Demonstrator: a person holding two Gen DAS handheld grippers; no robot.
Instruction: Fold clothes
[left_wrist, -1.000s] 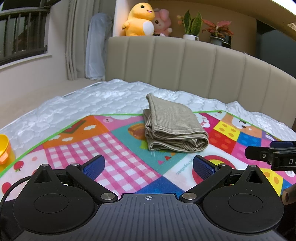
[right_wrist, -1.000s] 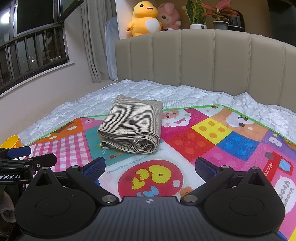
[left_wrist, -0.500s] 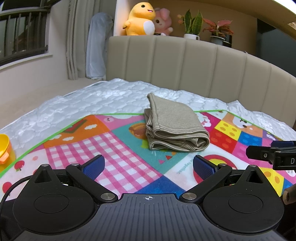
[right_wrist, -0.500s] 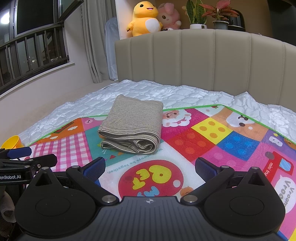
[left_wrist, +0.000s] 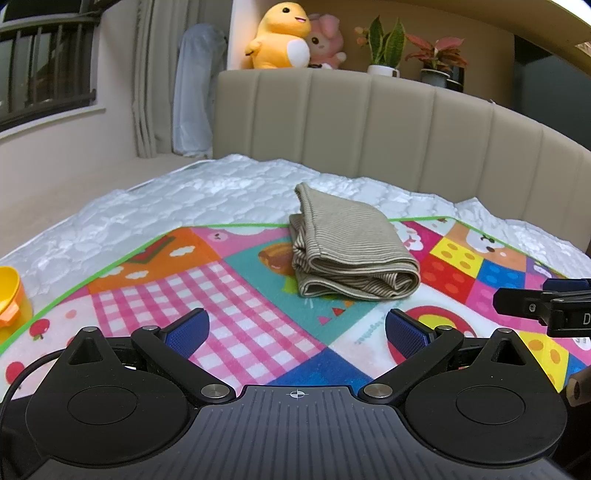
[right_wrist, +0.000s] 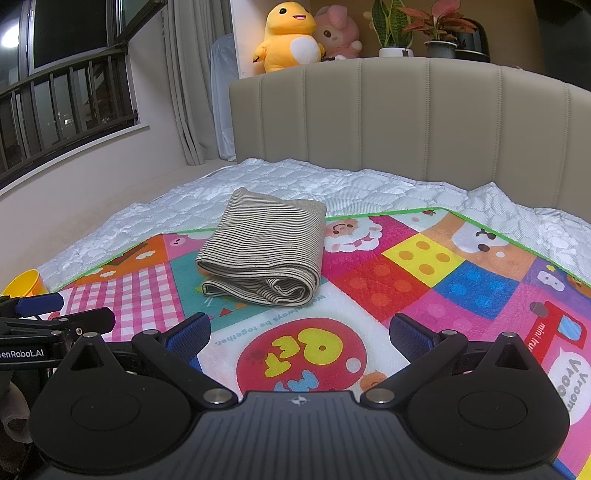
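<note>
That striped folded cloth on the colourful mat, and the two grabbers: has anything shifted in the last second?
Almost nothing. The striped cloth lies folded on the play mat, untouched, as before. The left gripper and the right gripper both stay open and empty, short of it; the left view barely drifts.

A folded garment lies on a play mat, its far end reaching onto the quilted mattress beneath. A headboard stands behind. Two plush toys and potted plants sit on the ledge above it. A cup sits at the mat's left edge.
</note>
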